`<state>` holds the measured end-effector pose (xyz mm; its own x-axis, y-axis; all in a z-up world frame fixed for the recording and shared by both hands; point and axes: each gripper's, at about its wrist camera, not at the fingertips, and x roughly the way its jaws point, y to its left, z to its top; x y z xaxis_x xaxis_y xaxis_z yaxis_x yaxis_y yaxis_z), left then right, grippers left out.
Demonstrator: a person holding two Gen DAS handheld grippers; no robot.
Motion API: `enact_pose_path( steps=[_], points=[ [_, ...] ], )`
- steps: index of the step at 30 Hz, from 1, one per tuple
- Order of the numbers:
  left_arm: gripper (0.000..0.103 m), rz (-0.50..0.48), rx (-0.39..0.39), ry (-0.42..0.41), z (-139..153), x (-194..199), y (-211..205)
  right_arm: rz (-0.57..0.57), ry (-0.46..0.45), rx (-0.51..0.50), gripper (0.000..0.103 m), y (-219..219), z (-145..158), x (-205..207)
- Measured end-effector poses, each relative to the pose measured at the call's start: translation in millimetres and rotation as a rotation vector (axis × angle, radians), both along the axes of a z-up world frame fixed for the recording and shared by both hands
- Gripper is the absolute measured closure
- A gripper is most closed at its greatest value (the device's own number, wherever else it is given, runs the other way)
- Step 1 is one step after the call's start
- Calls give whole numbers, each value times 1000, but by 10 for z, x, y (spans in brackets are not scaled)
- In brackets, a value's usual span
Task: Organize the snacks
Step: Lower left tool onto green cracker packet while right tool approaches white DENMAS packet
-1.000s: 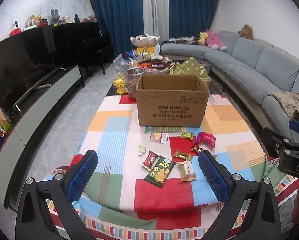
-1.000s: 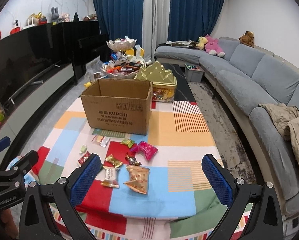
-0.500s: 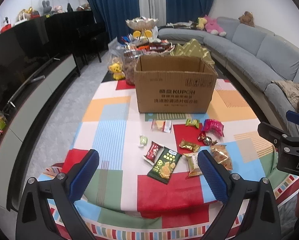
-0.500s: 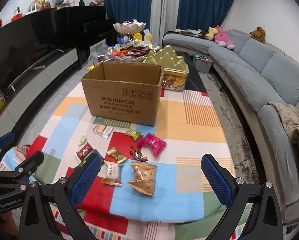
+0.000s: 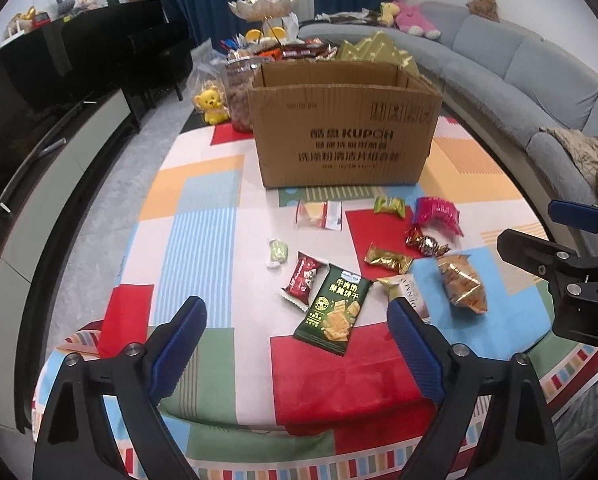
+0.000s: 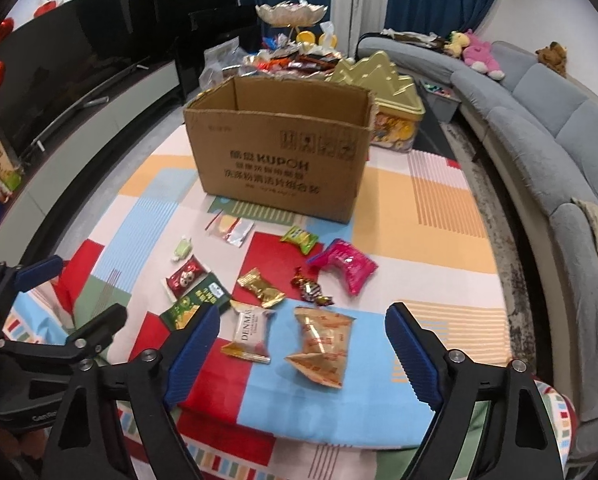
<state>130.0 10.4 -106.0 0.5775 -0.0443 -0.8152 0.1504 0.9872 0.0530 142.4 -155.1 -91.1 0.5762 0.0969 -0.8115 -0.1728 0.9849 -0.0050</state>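
Note:
Several wrapped snacks lie loose on the patchwork tablecloth in front of an open cardboard box (image 5: 345, 128) (image 6: 279, 152). Among them are a dark green cracker pack (image 5: 333, 310) (image 6: 195, 300), a small red pack (image 5: 303, 278) (image 6: 185, 276), a white DUNMA pack (image 6: 249, 332), a golden bag (image 5: 461, 284) (image 6: 323, 346) and a pink pack (image 5: 437, 214) (image 6: 345, 266). My left gripper (image 5: 297, 334) hovers over the green pack, jaws closing with nothing touching the pads. My right gripper (image 6: 303, 346) hovers over the white pack and golden bag, jaws also closing, pads clear.
Behind the box stand a gold tin (image 6: 391, 92), a heap of sweets and a tiered dish (image 6: 291, 14). A yellow bear toy (image 5: 211, 104) sits at the table's far left. A grey sofa (image 6: 539, 128) runs along the right, a dark TV cabinet (image 5: 59, 92) along the left.
Both grippers have dropped towards the table and tilted downward, so the snacks look larger. Both pairs of jaws have narrowed a little.

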Motion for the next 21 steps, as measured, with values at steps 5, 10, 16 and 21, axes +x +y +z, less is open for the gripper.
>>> enact_pose_path(
  steps=[5,10,16,21],
  points=[
    [14,-50,20,41,-191,100,-48,35,51,27,26,92,-152,73],
    [16,-96,20,69,-349,148,-103,50,89,36,29,137,-269,135],
    [25,-141,24,103,-524,222,-187,64,118,38,35,166,-402,202],
    [32,-167,27,124,-656,265,-218,87,138,48,39,218,-527,266]
  ],
)
